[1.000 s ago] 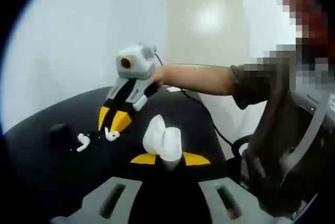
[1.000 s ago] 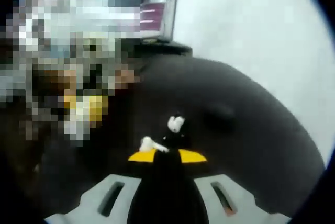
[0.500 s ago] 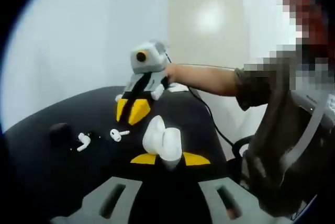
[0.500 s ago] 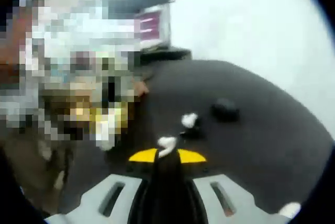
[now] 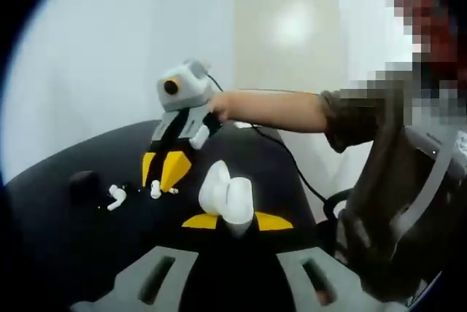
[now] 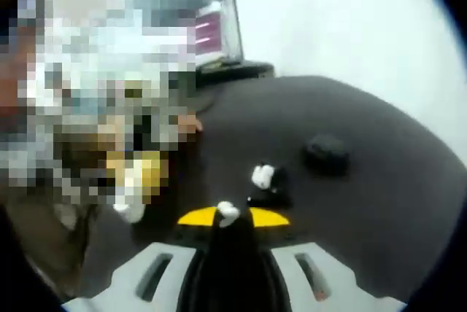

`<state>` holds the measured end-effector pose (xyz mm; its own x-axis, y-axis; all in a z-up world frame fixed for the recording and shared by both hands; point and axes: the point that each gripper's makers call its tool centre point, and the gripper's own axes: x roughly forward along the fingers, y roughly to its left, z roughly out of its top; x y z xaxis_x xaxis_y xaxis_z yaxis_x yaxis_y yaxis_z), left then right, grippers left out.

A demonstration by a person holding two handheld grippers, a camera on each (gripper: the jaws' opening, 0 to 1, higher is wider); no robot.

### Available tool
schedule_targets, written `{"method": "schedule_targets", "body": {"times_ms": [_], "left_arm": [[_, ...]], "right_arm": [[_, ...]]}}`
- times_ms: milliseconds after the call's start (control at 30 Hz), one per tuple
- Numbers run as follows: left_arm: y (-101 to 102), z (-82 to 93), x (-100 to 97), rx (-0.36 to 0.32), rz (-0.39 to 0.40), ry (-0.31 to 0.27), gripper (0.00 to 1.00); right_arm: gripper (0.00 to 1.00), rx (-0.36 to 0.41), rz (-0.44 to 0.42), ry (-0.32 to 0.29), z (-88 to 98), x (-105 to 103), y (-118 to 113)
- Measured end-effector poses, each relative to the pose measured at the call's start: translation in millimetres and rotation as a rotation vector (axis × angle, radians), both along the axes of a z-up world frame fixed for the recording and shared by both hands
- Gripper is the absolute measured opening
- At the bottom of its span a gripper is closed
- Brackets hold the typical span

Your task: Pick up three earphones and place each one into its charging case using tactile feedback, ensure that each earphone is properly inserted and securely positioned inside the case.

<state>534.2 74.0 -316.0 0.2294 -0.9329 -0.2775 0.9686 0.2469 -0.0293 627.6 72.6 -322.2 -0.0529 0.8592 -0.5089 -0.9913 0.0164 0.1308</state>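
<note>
Left tongs (image 5: 237,221) clamp case (image 5: 227,197) — right tongs (image 6: 233,216) pinch earphone (image 6: 227,212).

Bright, diffuse room light washes out the pale wall (image 5: 109,49) into soft glare, the matte black counter (image 6: 365,181) stays dim, and both fisheye views are soft, the right noticeably blurrier.

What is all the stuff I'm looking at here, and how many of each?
Charging case: one, white, lid open, clamped between the left gripper's yellow-tipped fingers.
Earphones: two, white; one lying on the table, one at the right gripper's fingertips.
Dark rounded object: one, black, on the table beyond the earphones.
Table: one, black.
Laptop: one, screen lit, at the table's far edge.
Left gripper: shut on the case.
Right gripper: fingers closed on an earphone.
</note>
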Motion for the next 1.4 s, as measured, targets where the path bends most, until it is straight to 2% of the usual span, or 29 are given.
{"method": "schedule_targets", "body": {"times_ms": [100,167,267,333,400,467,600,667,733,767,800,867,933,1000,1100,1133,1200,1400], "left_arm": [[0.1,0.0,0.0,0.000,-0.001,0.001,0.14],[-0.3,-0.1,-0.5,0.000,0.000,0.002,0.14],[-0.3,0.1,-0.1,-0.001,0.000,0.004,0.14],[-0.5,0.2,0.3,-0.002,0.003,0.011,0.14],[-1.0,0.2,0.4,-0.003,0.005,0.016,0.14],[-1.4,0.3,0.5,-0.004,0.007,0.022,0.14],[-1.7,0.3,1.0,-0.008,0.014,0.043,0.14],[-1.9,0.2,1.0,-0.009,0.016,0.047,0.14],[-2.0,0.3,1.0,-0.009,0.017,0.046,0.14],[-1.9,0.2,1.1,-0.010,0.018,0.048,0.14],[-1.9,0.1,0.8,-0.010,0.018,0.046,0.14],[-1.8,0.0,0.8,-0.010,0.019,0.045,0.14],[-1.5,0.0,1.2,-0.010,0.019,0.045,0.14],[-1.2,0.0,1.6,-0.010,0.019,0.046,0.14],[-0.9,-0.1,1.9,-0.010,0.018,0.046,0.14],[-0.8,-0.1,1.9,-0.010,0.018,0.046,0.14],[-1.0,-0.1,1.9,-0.010,0.019,0.043,0.14],[-0.1,-0.3,2.7,-0.011,0.021,0.044,0.14]], "right_arm": [[0.13,0.013,0.020,-0.009,3.7,-8.7,-1.7],[0.12,0.031,0.010,-0.053,10.3,-10.4,-5.6],[0.12,0.138,-0.009,-0.173,40.8,-18.1,-11.6],[0.12,0.240,0.033,-0.281,68.9,-40.7,-16.2],[0.12,0.297,0.029,-0.298,85.8,-55.9,-20.7],[0.12,0.317,0.050,-0.348,95.9,-69.6,-23.2],[0.12,0.212,0.134,-0.580,97.0,-92.0,-19.3],[0.12,0.176,0.178,-0.632,92.2,-102.9,-14.0],[0.12,0.150,0.217,-0.720,85.1,-105.9,-9.4],[0.12,0.143,0.227,-0.726,79.5,-106.8,-7.3],[0.12,0.095,0.229,-0.733,72.1,-104.1,-9.3],[0.12,0.050,0.242,-0.765,64.0,-98.7,-10.9],[0.12,0.041,0.244,-0.766,61.3,-95.9,-10.7],[0.12,0.004,0.261,-0.799,58.5,-92.8,-11.2],[0.12,-0.075,0.319,-0.887,51.6,-91.5,-10.0],[0.12,-0.107,0.357,-0.902,46.2,-93.3,-10.2],[0.12,-0.146,0.373,-0.928,39.1,-92.0,-8.3],[0.12,-0.130,0.421,-0.910,37.3,-97.8,0.8]]}}
